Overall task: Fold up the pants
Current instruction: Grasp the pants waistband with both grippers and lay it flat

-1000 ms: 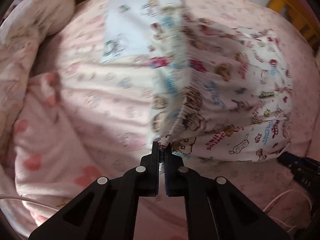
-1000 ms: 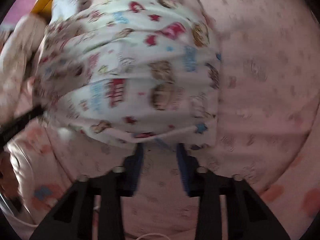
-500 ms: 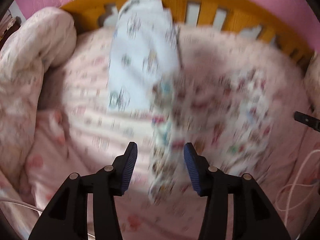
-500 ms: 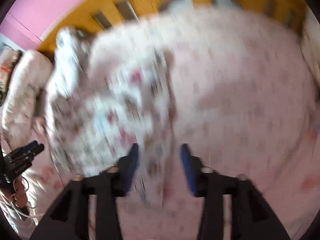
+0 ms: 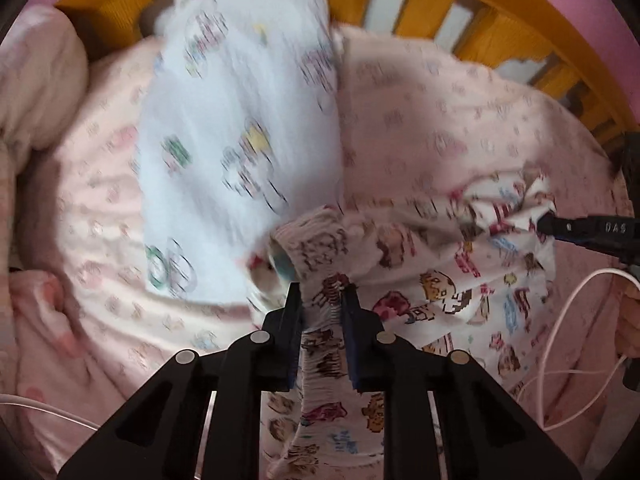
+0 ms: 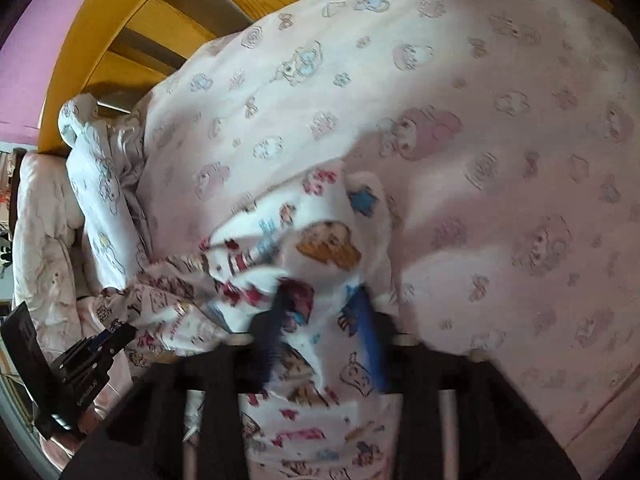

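The pants (image 5: 440, 276) are white with cartoon prints and lie bunched on a pink bed sheet (image 5: 460, 120). My left gripper (image 5: 320, 300) is closed on their gathered elastic waistband, which runs down between the fingers. In the right wrist view my right gripper (image 6: 320, 308) is closed on another part of the pants (image 6: 320, 240), with cloth bunched between its blurred fingers. The right gripper also shows in the left wrist view (image 5: 576, 228), pinching the cloth at the right. The left gripper shows at the lower left of the right wrist view (image 6: 108, 340).
A white printed pillow (image 5: 240, 140) lies behind the pants. A yellow wooden headboard (image 5: 500, 28) rims the bed at the back. A pink quilt (image 5: 36, 80) is piled at the left. A white cable (image 5: 576, 320) lies at the right.
Both grippers were open above the pants half a second ago. Now each has moved in and closed on the cloth, and the pants are bunched between them.
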`<state>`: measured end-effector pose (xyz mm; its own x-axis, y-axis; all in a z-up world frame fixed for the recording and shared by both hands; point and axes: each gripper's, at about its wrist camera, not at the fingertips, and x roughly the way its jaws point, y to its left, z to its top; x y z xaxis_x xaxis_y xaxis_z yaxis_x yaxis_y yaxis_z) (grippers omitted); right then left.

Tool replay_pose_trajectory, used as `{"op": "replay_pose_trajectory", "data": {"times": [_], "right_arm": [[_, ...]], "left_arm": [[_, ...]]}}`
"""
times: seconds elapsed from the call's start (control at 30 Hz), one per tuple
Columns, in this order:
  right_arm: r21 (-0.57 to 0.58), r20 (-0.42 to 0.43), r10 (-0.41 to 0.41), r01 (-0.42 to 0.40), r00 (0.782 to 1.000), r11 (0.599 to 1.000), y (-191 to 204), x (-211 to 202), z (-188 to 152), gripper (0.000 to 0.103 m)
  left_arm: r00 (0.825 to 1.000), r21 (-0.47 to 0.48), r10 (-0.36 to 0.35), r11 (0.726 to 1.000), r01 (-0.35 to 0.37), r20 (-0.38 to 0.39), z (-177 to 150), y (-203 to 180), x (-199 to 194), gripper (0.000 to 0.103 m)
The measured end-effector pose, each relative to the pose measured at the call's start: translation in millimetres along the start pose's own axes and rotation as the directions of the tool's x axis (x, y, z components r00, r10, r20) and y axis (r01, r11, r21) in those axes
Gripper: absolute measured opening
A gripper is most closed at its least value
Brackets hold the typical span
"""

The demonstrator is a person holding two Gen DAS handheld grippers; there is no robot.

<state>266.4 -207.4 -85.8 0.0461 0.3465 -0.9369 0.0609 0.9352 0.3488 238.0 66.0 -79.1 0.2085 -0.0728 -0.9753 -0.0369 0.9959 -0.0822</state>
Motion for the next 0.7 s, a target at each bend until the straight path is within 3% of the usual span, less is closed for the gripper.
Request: {"op": "replay_pose_trajectory", "data": {"times": [0.1,0.3,0.43,0.57,0.63,0.7], "right_arm": [[-0.048,0.061,-0.027,0.030,0.998,0.998,11,-7,5,0.004],[-0.004,0.143,0.021,-0.021,0.990,1.000,19,-19,21,0.003],[0.061,0.146,0.045,-0.055,0.988,0.997,7,-16,37,0.003],[0.094,0.133,0.059,-0.072,0.989,0.993,0,0,46,0.003],[0.090,0.172,0.015,-0.031,0.985,0.995,0,-6,44,0.003],[0.041,0.255,-0.055,0.046,0.965,0.998,4,-29,35,0.008]], "left_arm": [[0.999,-0.018,0.003,1.000,-0.002,0.032,9,5,-9,0.017],[0.995,-0.039,0.049,0.998,-0.046,0.085,27,23,-25,0.017],[0.993,-0.056,0.097,0.994,-0.094,0.067,36,35,-19,0.016],[0.989,-0.069,0.145,0.987,-0.143,0.029,42,41,11,0.017],[0.990,-0.081,0.142,0.987,-0.139,0.022,40,44,15,0.021],[0.987,-0.070,0.148,0.987,-0.144,0.055,35,43,7,0.026]]}}
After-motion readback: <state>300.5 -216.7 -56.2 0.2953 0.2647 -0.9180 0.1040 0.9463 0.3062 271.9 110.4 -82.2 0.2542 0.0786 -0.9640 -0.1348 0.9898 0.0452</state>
